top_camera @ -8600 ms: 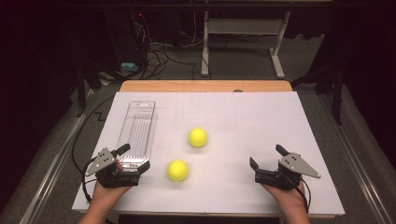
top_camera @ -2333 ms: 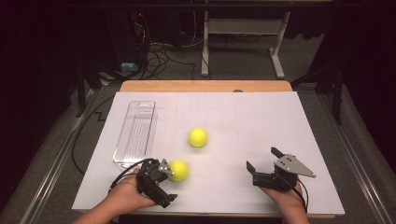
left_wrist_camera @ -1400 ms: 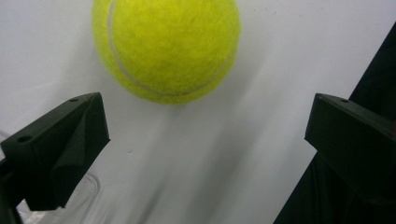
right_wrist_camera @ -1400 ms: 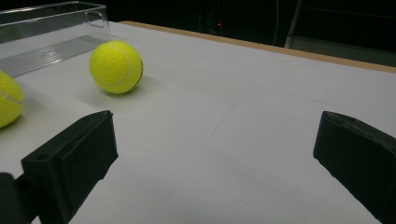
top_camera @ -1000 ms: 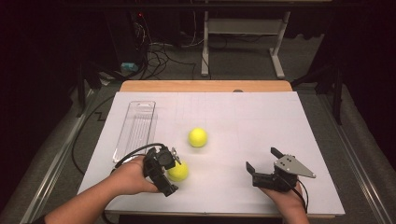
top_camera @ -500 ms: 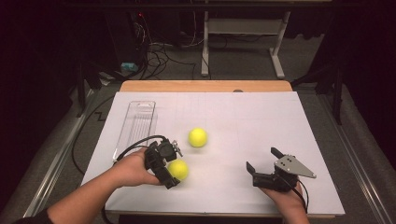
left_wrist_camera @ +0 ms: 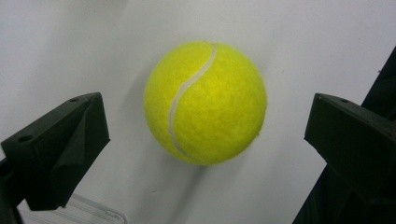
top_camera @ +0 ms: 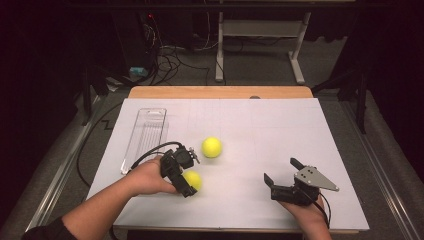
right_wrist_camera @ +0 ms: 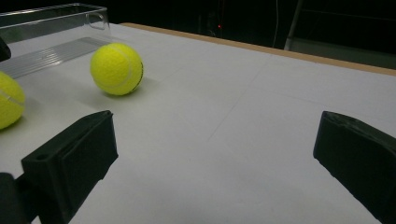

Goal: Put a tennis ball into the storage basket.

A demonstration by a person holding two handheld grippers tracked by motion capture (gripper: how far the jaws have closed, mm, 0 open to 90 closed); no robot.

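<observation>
Two yellow tennis balls lie on the white table sheet point(top_camera: 280, 125). My left gripper point(top_camera: 189, 174) is tipped down over the nearer ball point(top_camera: 195, 181), open, one jaw on each side of it. In the left gripper view that ball point(left_wrist_camera: 205, 102) sits between the two black jaws of the left gripper point(left_wrist_camera: 208, 123) with a gap on both sides. The farther ball point(top_camera: 212, 147) rests a little beyond it, apart. My right gripper point(top_camera: 281, 170) rests open near the front right, nothing between its jaws; its own view shows the farther ball point(right_wrist_camera: 116, 69) and the edge of the nearer ball point(right_wrist_camera: 8, 106).
A clear plastic tray point(top_camera: 145, 135) lies lengthwise at the left of the sheet, also seen as the tray point(right_wrist_camera: 51, 28) in the right gripper view. The wooden table edge point(top_camera: 220, 92) runs along the back; cables and a metal stand lie on the floor beyond.
My left gripper moved from the front left corner rightward and forward to the nearer ball and now straddles it. The right gripper and both balls have stayed in place.
</observation>
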